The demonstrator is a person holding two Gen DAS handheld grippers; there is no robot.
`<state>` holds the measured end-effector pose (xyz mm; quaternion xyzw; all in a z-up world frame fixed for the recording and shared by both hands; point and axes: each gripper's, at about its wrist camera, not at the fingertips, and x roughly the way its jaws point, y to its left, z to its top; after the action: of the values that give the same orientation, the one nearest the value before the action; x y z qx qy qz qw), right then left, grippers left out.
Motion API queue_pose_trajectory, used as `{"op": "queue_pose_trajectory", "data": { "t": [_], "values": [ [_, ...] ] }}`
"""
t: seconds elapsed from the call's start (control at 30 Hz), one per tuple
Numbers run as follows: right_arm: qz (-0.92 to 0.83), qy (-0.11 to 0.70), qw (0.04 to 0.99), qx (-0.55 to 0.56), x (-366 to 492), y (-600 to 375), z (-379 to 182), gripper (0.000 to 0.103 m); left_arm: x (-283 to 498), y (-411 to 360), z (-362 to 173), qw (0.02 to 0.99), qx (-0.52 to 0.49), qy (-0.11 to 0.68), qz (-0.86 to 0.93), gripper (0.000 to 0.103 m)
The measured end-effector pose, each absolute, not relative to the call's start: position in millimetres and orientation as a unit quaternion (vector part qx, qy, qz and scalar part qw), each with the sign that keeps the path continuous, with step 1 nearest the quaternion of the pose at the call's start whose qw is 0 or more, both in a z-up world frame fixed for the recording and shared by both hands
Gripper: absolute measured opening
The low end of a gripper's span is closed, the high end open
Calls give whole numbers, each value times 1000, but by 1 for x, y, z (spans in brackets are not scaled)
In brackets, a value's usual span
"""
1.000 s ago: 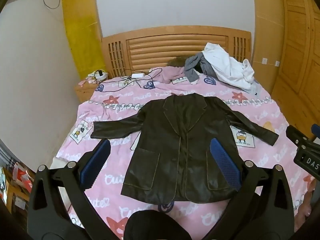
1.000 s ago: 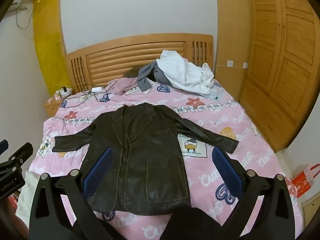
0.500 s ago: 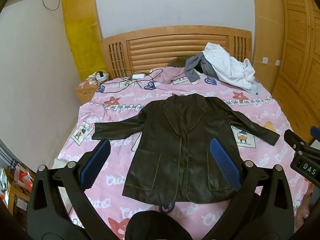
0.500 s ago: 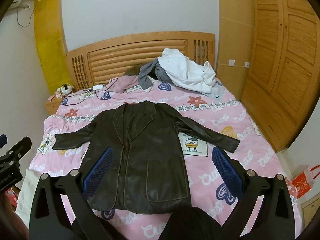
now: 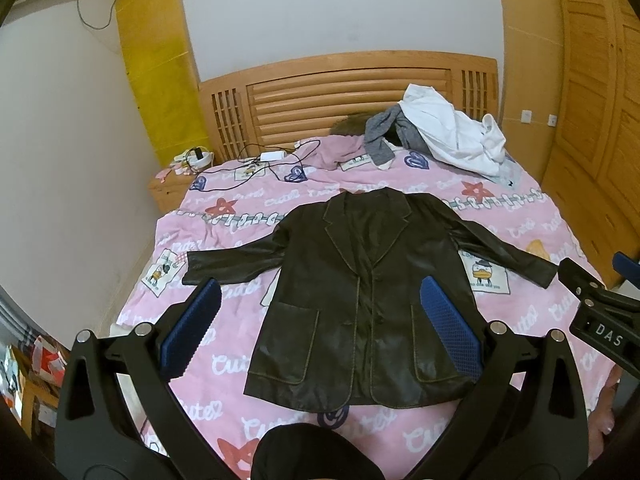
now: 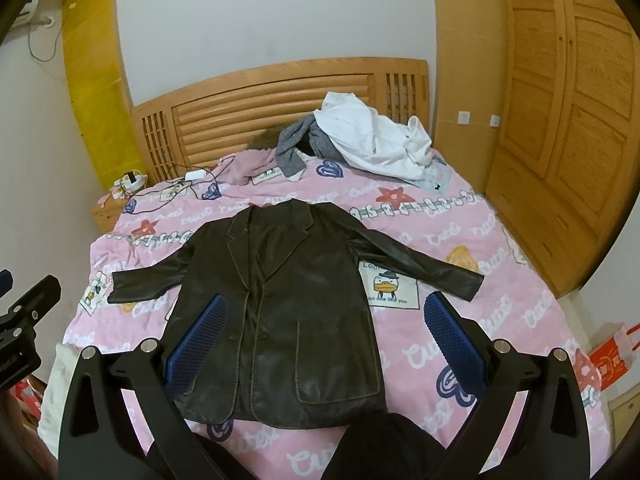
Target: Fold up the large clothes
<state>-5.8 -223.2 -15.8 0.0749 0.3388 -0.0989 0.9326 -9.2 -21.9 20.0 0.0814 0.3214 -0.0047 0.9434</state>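
Left wrist view shows the dark brown leather jacket [image 5: 360, 304] spread flat, front up, sleeves out to both sides, in the middle of the bed with the pink patterned cover [image 5: 240, 360]. Beyond the jacket's collar, by the slatted wooden headboard [image 5: 344, 96], lies a heap of white and grey clothes [image 5: 440, 140]. The left claw [image 5: 320, 336] hangs above the jacket's hem, blue pads wide apart and empty. The right claw [image 6: 324, 340] hangs likewise over the jacket's lower half, spread wide, gripping nothing.
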Motion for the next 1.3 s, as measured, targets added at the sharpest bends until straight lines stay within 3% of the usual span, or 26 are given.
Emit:
{"op": "queue_pose_trajectory", "data": {
  "t": [0.7, 1.07, 1.3],
  "values": [
    [-89, 351, 930, 70, 39, -218, -30, 97, 43, 8, 22, 943, 57, 327, 6, 98],
    [-39, 415, 907, 57, 186, -174, -106, 97, 188, 128, -55, 918, -1, 385, 98, 98],
    [-37, 450, 891, 48, 276, -152, -163, 97, 305, 237, -165, 867, -88, 470, 140, 98]
  ]
}}
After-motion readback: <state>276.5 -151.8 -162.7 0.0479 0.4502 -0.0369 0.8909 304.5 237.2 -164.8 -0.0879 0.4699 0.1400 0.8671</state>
